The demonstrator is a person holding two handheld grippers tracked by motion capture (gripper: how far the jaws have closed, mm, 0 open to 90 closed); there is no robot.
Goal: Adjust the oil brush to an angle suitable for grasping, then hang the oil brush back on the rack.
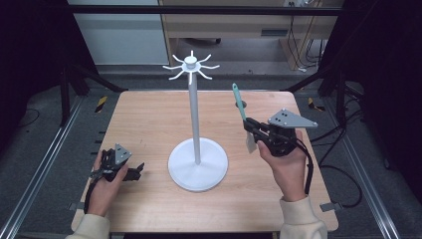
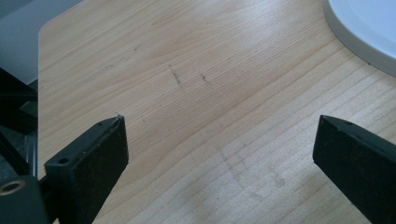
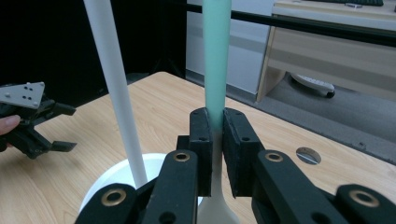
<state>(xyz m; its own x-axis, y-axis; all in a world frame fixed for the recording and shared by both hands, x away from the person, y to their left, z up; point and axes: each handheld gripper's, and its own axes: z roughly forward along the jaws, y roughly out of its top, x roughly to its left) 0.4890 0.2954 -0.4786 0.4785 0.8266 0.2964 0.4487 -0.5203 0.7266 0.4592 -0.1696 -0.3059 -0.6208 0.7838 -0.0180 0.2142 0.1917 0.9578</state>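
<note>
While the left claw (image 1: 133,173) is rested near the counter's (image 1: 149,119) front edge with jaws spread on nothing, a spatula (image 1: 240,105) is pinched by the right claw (image 1: 254,130), upright above the counter, right of the stand (image 1: 197,164). A slip is judged likely: the smooth, slim green handle is gripped just above its pale flat blade. Farther off, the thin curved white hooks (image 1: 191,66) could be missed or knocked.
</note>
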